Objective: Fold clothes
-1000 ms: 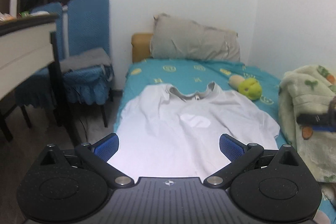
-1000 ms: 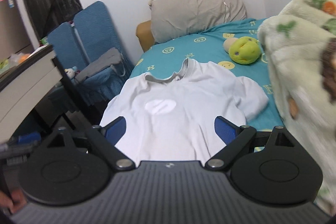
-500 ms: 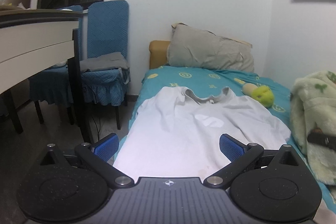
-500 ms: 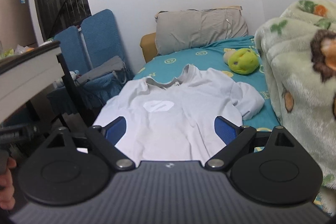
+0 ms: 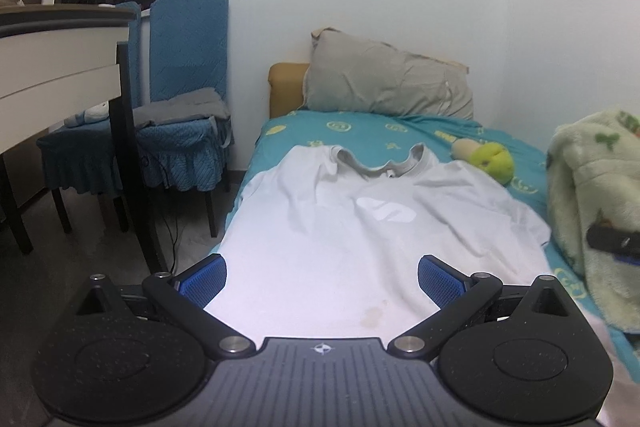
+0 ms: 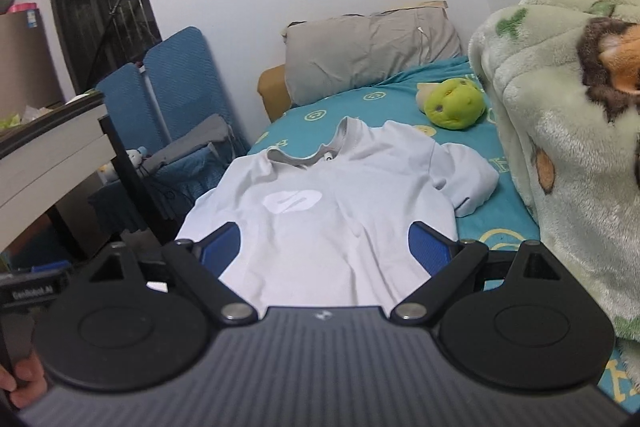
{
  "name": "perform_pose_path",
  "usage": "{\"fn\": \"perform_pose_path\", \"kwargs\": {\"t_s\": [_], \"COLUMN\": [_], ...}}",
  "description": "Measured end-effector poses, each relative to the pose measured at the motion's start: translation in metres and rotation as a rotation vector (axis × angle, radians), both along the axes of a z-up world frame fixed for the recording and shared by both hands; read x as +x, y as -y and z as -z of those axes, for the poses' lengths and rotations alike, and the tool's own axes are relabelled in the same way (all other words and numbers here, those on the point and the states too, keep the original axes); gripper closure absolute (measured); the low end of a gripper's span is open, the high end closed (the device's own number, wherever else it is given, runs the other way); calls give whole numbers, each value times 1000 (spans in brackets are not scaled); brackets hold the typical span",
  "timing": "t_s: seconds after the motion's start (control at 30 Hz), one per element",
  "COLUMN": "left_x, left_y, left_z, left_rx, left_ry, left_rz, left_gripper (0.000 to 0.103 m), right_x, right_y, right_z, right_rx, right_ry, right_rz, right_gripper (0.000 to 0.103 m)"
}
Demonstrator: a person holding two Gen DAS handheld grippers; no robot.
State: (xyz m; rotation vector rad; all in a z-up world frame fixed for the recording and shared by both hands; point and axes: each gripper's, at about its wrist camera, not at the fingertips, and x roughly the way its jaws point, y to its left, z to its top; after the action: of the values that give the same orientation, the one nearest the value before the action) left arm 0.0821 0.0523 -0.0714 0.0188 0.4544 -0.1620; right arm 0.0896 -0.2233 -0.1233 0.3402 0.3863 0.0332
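Folding goes best if the flat white cotton T-shirt spread on the teal bed sheet, its hem at the near edge, is pinched there by the wide, empty left gripper and right gripper.

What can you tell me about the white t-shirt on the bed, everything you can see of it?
The white t-shirt lies spread front-up on the teal bedsheet, collar toward the pillow, hem toward the cameras. It looks like soft cotton, lightly wrinkled, with a grey ribbed collar and a pale oval logo on the chest. One short sleeve lies bunched on the sheet below the green plush toy; the other side droops over the bed's edge. A faint brownish stain shows near the hem. It is not yet folded, and nothing grips it.
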Motion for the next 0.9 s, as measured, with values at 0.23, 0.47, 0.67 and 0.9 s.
{"fn": "perform_pose_path", "kwargs": {"t_s": [0.23, 0.47, 0.67, 0.9], "left_x": [-14, -15, 54, 178], "left_y": [-7, -31, -55, -72], "left_z": [-5, -9, 13, 35], "left_rx": [-54, -228, -310, -302], "left_ry": [17, -27, -156, -212], "left_rz": [15, -29, -121, -236], "left_gripper": [0, 0, 2, 3], "right_x": [2, 0, 11, 24], "right_y": [-10, -17, -3, 9], "right_z": [-9, -13, -4, 28], "right_rx": [-6, 19, 90, 119], "right_ry": [-8, -30, -72, -138], "right_rz": [30, 36, 84, 127], "right_gripper": [11, 11, 11, 11]}}
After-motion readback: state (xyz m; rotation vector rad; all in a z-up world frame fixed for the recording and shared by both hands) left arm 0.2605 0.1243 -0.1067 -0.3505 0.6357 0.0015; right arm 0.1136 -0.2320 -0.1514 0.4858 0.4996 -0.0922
